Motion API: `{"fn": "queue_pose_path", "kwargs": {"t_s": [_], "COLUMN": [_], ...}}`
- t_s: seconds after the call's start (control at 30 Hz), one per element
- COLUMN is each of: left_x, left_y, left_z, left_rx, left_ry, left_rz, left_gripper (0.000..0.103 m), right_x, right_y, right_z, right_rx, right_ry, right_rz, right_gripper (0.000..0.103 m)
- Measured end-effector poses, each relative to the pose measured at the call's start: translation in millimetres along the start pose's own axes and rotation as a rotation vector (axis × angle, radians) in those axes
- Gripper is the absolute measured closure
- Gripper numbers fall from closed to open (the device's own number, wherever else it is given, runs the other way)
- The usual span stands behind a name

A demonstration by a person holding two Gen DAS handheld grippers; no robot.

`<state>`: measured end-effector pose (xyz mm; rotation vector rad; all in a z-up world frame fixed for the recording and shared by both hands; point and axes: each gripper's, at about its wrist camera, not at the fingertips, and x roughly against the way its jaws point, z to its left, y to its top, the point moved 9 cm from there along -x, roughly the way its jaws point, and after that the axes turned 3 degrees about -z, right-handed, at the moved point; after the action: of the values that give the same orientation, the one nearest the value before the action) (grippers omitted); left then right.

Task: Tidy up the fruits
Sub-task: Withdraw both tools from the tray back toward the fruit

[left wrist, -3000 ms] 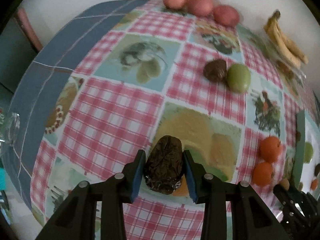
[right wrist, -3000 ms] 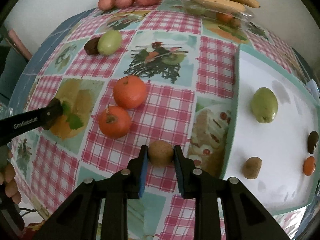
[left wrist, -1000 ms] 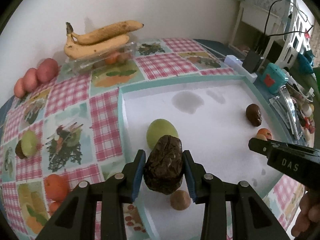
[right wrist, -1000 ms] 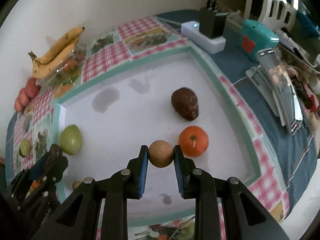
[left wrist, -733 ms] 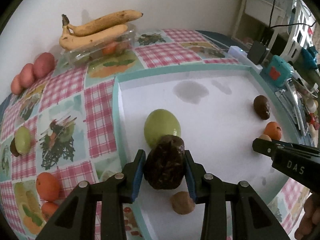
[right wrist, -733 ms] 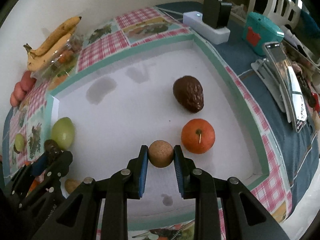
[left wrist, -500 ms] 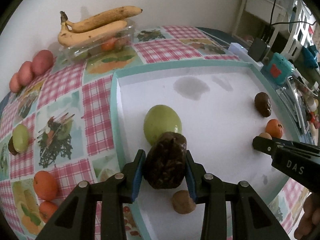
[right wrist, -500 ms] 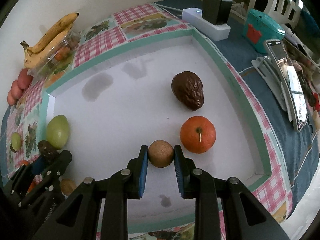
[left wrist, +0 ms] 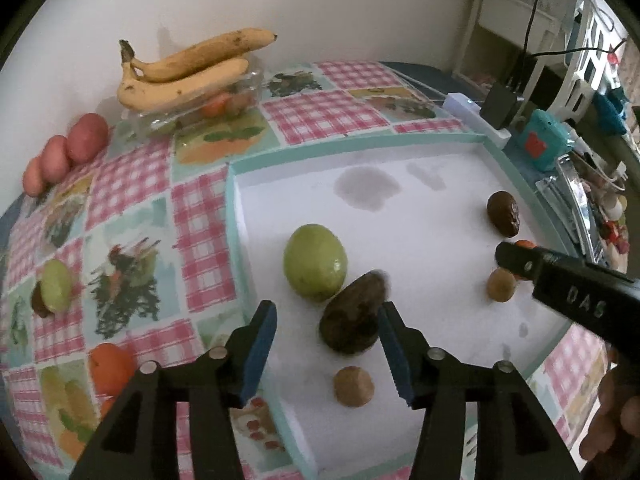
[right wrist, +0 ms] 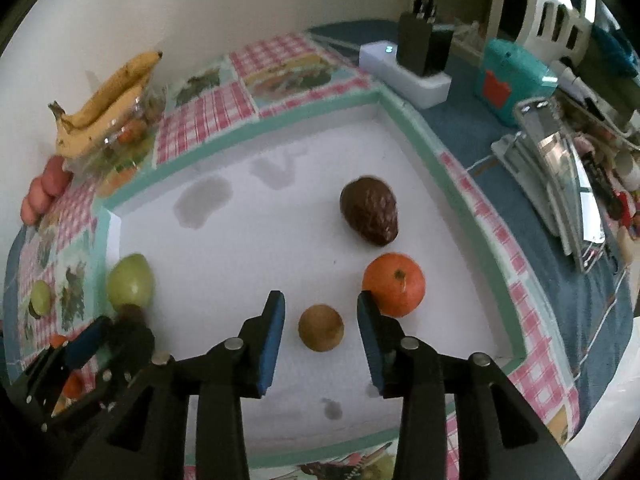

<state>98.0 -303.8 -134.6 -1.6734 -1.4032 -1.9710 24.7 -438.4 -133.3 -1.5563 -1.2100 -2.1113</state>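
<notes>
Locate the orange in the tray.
Right wrist view: the orange sits on the white tray, just right of the open right claw, between the kiwi and dark avocado.

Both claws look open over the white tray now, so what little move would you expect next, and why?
Probably both lift straight up and back away. The left gripper stands open with the dark avocado lying on the tray beside the green fruit. The right gripper is open around the small brown fruit, near the orange. More fruit waits on the tablecloth.

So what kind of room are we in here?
Probably a home kitchen or dining corner: a table with a checked food-print tablecloth, bananas on a clear fruit box against the wall, and a power strip beside household clutter.
</notes>
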Motion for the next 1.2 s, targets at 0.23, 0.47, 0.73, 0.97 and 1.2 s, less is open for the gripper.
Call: {"fn": "queue_pose_path", "kwargs": {"t_s": [0.23, 0.47, 0.73, 0.97, 1.2], "left_x": [27.3, 44.7, 79.6, 116.2, 142.2], "left_y": [-2.0, -22.8, -51.1, -86.6, -102.2], "left_z": [41.4, 131.6, 227.8, 296.5, 326.5], "left_rx": [0.122, 0.301, 0.420, 0.623, 0.716], "left_ry": [0.054, 0.232, 0.392, 0.477, 0.479], "left_rz": [0.020, 0.046, 0.037, 0.004, -0.055], "left_gripper": [0.035, 0.009, 0.000, 0.000, 0.000], "right_x": [9.5, 6.2, 8.3, 9.3, 17.6], "right_y": [5.6, 2.7, 0.0, -4.6, -12.8], "right_z": [1.8, 7.4, 26.9, 56.3, 101.5], "right_rx": [-0.008, 0.009, 0.072, 0.136, 0.174], "right_ry": [0.010, 0.013, 0.001, 0.036, 0.146], "right_rz": [-0.033, -0.017, -0.033, -0.039, -0.066], "right_gripper": [0.061, 0.049, 0.031, 0.013, 0.010]}}
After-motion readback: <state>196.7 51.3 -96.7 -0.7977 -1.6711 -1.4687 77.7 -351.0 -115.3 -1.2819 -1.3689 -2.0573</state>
